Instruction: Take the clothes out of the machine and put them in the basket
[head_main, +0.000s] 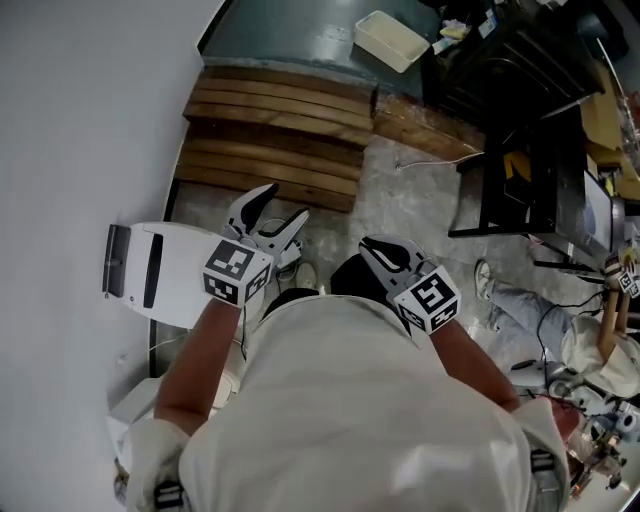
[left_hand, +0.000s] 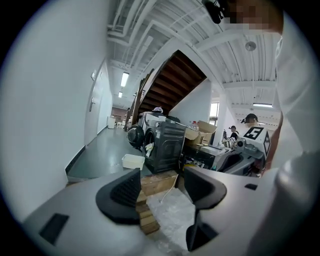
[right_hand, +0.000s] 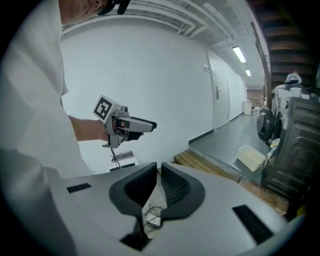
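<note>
The person's dress and gear
White short-sleeved shirt (head_main: 370, 420); left tongs (head_main: 283, 205) and right tongs (head_main: 368, 248) pale grey with black ribbed pads (left_hand: 125, 192), each carrying a white cube (head_main: 237, 272) of black square markers; dark straps (head_main: 540, 465) near the shoulders, perhaps a harness.

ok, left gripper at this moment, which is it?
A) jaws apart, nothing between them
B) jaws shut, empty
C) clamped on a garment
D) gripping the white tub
A: the left gripper view shows the left gripper with its jaws well apart, and only the wooden planks and the floor show through the gap.
</note>
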